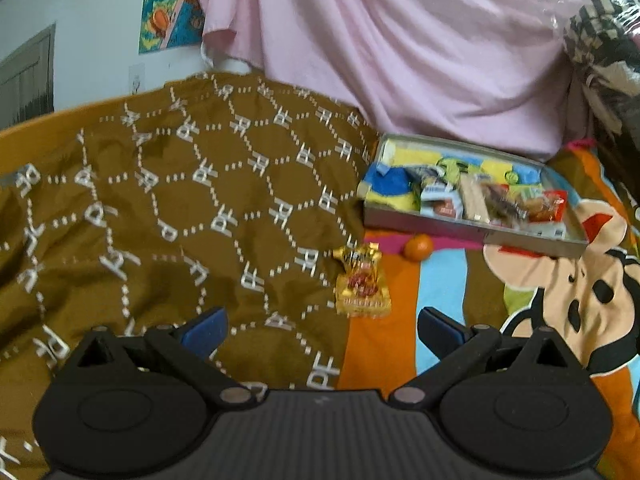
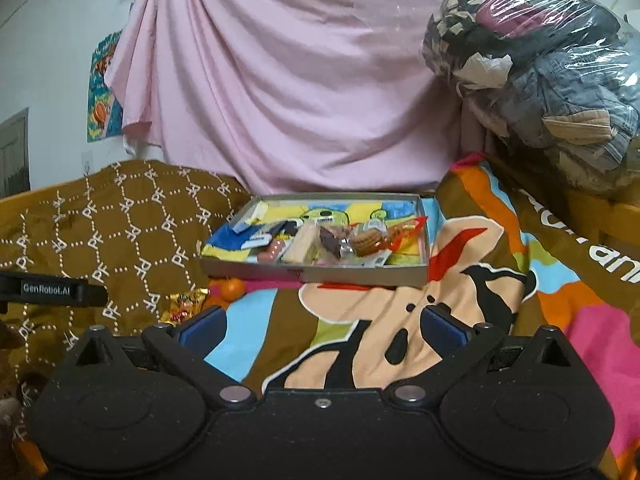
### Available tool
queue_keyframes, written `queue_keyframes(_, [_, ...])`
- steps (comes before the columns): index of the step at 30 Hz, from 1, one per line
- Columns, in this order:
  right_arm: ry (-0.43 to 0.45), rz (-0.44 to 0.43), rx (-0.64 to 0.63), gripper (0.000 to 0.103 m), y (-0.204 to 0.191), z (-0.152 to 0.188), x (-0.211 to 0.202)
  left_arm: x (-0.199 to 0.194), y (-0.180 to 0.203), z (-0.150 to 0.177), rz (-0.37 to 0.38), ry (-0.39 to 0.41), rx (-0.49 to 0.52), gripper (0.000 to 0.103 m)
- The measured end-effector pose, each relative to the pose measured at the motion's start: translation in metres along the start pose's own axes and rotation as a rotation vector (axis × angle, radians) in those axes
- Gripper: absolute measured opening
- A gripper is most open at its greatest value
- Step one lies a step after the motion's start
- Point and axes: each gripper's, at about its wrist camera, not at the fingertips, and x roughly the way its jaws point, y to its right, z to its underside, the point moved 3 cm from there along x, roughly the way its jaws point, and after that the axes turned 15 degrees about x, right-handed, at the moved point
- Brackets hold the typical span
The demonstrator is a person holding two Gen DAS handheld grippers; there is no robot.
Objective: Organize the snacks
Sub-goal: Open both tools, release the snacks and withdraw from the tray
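Gold foil snack packet (image 1: 363, 282), likely light, crinkly and slippery, wants pinching across its flat middle by the empty, wide-open left gripper (image 1: 322, 330).

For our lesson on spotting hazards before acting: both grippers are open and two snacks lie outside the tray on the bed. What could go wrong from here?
1. The small round orange fruit could roll on the soft cartoon-print blanket when the open left gripper nudges it.
2. The crinkly gold snack packet lies flat, so the fingers may snag the brown patterned cloth.
3. The shallow grey tray is already crowded; additions may spill out.
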Motion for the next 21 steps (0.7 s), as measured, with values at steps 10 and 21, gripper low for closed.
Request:
queue_keyframes(10, [-0.08, 0.009, -0.046, 0.102, -0.003, 0.021, 0.009, 0.008, 0.01, 0.01, 0.04, -0.026, 0.027, 0.103])
queue_keyframes(21, [-0.133, 0.013, -0.059, 0.102, -0.005, 0.029, 0.02, 0.024, 0.01, 0.016, 0.066, -0.093, -0.007, 0.103])
